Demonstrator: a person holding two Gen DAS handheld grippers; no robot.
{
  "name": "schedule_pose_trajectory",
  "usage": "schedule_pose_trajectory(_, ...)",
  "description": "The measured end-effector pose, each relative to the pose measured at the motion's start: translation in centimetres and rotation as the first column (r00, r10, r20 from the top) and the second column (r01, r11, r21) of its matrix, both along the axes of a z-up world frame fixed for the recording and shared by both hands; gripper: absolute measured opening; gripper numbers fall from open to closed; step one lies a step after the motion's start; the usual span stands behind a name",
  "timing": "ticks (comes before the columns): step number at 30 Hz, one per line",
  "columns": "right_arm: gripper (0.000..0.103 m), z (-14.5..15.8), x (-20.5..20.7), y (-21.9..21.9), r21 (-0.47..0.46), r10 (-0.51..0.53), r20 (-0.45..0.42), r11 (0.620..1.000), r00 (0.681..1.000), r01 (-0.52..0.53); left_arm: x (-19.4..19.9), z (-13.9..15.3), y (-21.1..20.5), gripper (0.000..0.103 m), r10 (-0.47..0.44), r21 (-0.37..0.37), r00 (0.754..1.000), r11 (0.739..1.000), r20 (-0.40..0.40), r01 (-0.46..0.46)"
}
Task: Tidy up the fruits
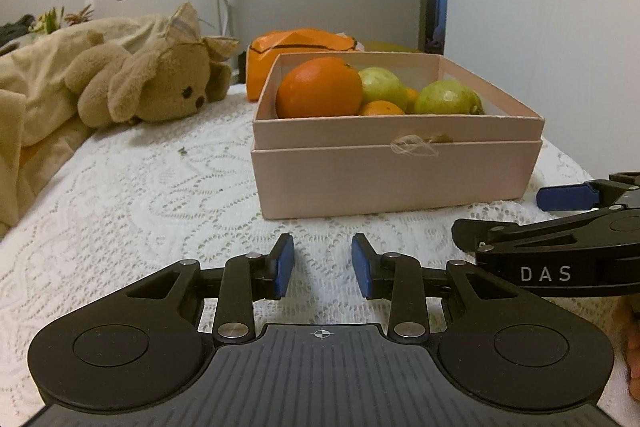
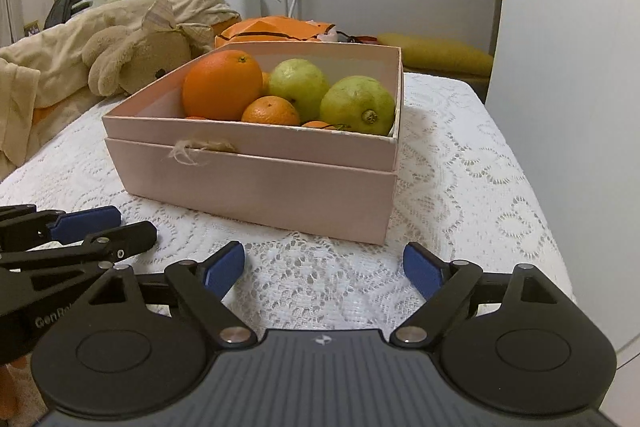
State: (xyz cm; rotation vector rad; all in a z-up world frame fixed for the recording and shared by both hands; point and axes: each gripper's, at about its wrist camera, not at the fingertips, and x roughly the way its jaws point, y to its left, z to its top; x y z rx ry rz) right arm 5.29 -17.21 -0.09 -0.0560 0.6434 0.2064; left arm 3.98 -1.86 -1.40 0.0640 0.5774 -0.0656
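A pink cardboard box (image 1: 392, 179) (image 2: 256, 187) stands on the white lace cloth. Inside lie a large orange (image 1: 319, 87) (image 2: 222, 85), two green guavas (image 1: 447, 98) (image 2: 357, 105) and small tangerines (image 2: 270, 111). My left gripper (image 1: 322, 266) is open and empty, low over the cloth in front of the box. My right gripper (image 2: 324, 269) is open wider and empty, also in front of the box, to the right of the left one. Each gripper shows at the edge of the other's view.
A tan teddy bear (image 1: 160, 79) (image 2: 132, 59) lies on beige bedding left of the box. An orange bag (image 1: 300, 45) (image 2: 276, 27) sits behind the box. A yellow cushion (image 2: 440, 55) lies at the back right. The cloth's right edge (image 2: 552, 227) drops off.
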Motion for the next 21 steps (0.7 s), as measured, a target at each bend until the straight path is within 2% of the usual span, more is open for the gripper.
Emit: schedule_pose_trajectory(21, 0.091, -0.15, 0.03, 0.11, -0.003, 0.006, -0.002, 1.0, 1.0, -0.006, -0.05, -0.01, 0.18, 0.036, 0.0, -0.012, 1.0, 1.0, 0.0, 0.0)
